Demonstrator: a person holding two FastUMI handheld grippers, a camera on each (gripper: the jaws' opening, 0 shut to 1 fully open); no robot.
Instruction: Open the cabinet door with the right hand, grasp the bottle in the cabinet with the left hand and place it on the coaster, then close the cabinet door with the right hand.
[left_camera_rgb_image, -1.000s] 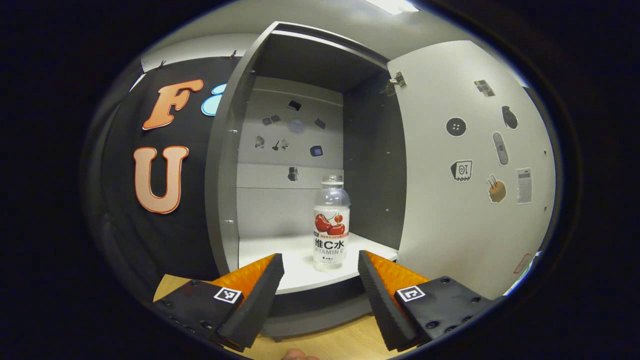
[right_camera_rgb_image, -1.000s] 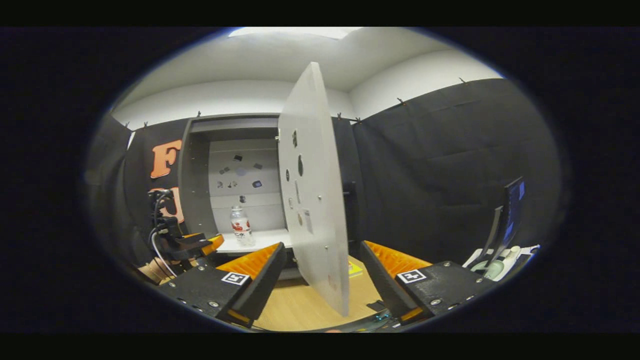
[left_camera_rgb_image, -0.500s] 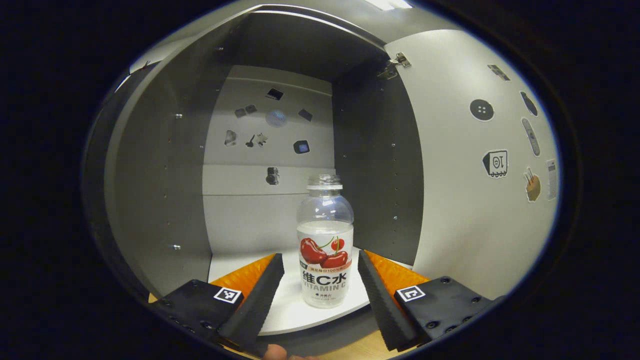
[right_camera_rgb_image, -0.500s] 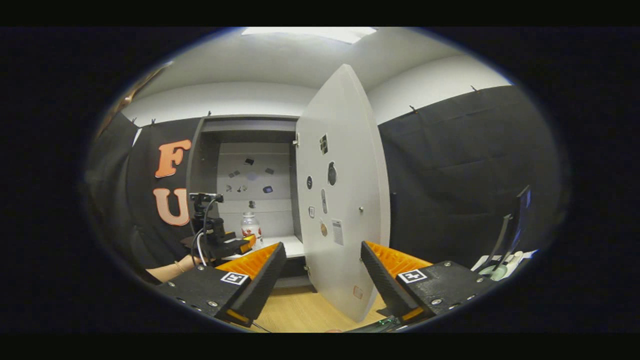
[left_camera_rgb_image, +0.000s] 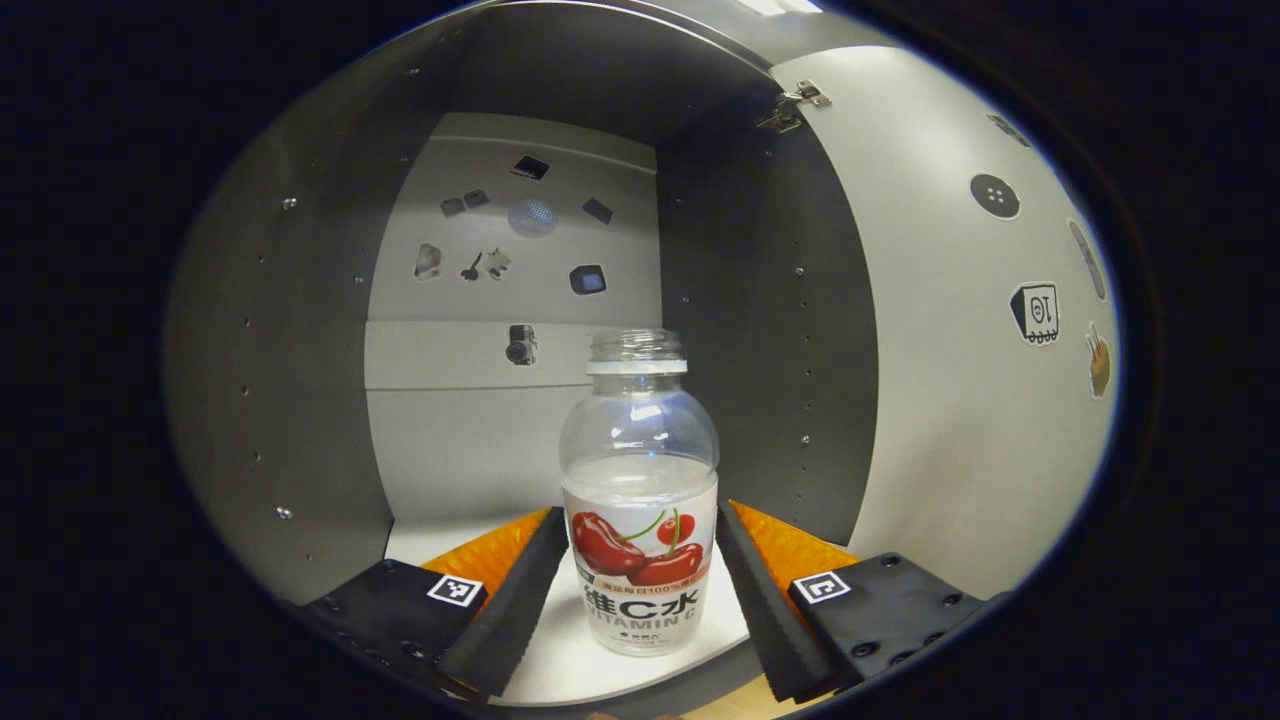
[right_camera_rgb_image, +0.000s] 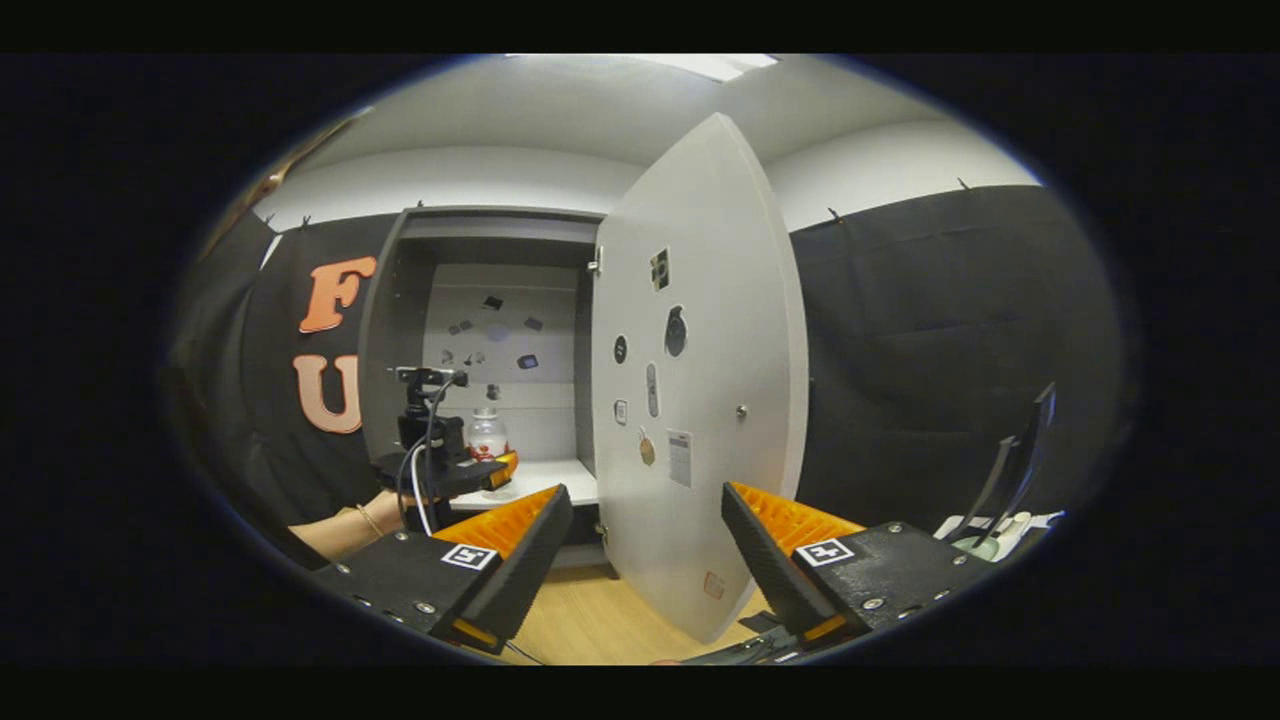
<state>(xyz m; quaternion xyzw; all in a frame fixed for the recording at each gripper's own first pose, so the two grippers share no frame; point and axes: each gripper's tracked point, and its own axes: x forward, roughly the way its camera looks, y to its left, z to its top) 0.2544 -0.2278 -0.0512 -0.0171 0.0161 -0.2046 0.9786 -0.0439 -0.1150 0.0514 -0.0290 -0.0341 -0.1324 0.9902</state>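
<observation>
You are on the grasp step: the bottle (left_camera_rgb_image: 640, 500) stands upright on the cabinet shelf (left_camera_rgb_image: 560, 670), between your left gripper (left_camera_rgb_image: 640, 590) fingers, which are spread and not yet pressing. Next, squeeze evenly. Your right gripper (right_camera_rgb_image: 645, 560) hangs unclenched, empty, near the open door (right_camera_rgb_image: 700, 400).

Bright overhead light, fisheye-warped edges

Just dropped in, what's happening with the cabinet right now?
The cabinet door stands wide open. The left gripper is inside the cabinet, open, its fingers either side of the upright bottle on the shelf, not yet closed on it. The right gripper hangs open in front of the door, touching nothing.
</observation>
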